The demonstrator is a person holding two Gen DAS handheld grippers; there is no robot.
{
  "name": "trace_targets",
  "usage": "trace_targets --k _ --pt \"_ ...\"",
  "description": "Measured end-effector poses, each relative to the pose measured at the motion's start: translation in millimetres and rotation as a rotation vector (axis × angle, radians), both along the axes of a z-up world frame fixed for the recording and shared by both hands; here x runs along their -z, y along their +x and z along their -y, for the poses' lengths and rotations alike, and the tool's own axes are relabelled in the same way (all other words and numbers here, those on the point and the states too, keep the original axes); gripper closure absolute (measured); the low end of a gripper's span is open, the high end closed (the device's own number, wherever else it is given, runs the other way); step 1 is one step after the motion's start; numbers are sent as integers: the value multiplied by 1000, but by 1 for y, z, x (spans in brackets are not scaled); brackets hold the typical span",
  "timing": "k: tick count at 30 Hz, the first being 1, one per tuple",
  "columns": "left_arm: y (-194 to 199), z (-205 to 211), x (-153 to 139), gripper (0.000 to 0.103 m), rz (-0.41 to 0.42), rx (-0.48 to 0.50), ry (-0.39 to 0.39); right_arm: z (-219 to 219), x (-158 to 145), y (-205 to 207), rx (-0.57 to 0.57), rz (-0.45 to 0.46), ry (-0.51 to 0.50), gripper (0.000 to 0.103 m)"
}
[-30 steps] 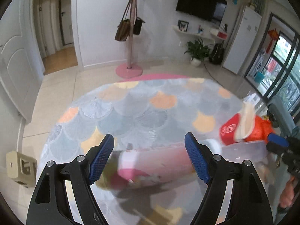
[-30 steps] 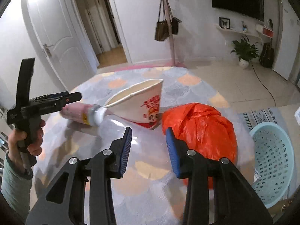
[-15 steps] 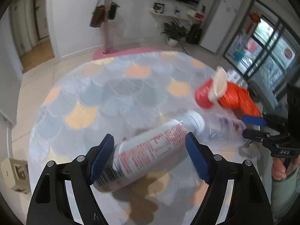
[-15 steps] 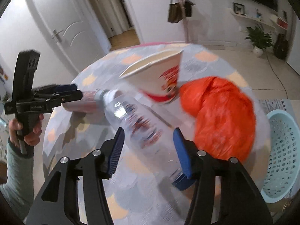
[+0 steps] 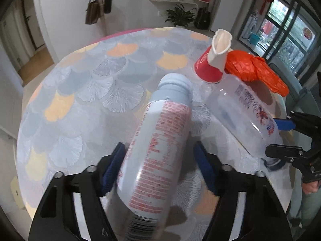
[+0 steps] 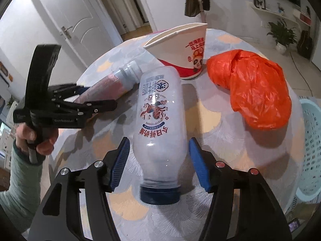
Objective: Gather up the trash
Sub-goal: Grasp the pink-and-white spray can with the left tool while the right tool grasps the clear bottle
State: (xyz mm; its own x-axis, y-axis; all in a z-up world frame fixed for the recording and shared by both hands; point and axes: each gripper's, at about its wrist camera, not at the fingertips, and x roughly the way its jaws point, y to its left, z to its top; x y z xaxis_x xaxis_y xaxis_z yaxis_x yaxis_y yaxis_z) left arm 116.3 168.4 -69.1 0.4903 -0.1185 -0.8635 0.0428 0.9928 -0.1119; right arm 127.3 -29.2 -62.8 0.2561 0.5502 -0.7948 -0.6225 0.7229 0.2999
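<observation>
A white bottle with red print (image 5: pixel 158 150) lies on the round table between the fingers of my left gripper (image 5: pixel 160 160), which is open around it with gaps on both sides. A clear bottle with a blue cap (image 6: pixel 158 124) lies between the fingers of my right gripper (image 6: pixel 158 156), also open, its pads close to the sides. The clear bottle (image 5: pixel 246 116) and the right gripper (image 5: pixel 289 138) show in the left wrist view. The left gripper (image 6: pixel 94 98) and white bottle (image 6: pixel 112 84) show in the right wrist view.
A squashed paper cup (image 6: pixel 184 52) and a crumpled orange plastic bag (image 6: pixel 256 88) lie on the table (image 5: pixel 80 100) beyond the bottles. A pale blue basket (image 6: pixel 311 150) stands on the floor to the right of the table.
Both grippers have moved forward along their bottles, so each bottle now lies deep between the fingers. The left gripper has swung in line with the white bottle.
</observation>
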Motion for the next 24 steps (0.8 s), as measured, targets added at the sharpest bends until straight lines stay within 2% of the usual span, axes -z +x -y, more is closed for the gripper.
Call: trace_targets --k 5,11,13,16,24 --pt "-12 -3 -2 56 30 -53 -57 -7 4 6 55 -4 -8 46" --pt "-28 -3 -6 56 57 -95 -97 -23 6 6 101 46 -55 46" --pt "-31 -1 -8 56 68 -104 -105 -29 7 6 108 63 -78 50" --pt "-38 2 -16 56 93 -110 -117 -34 6 3 109 87 -91 50" --pt "-55 18 -50 56 181 -94 -126 -8 -23 -15 100 128 23 50"
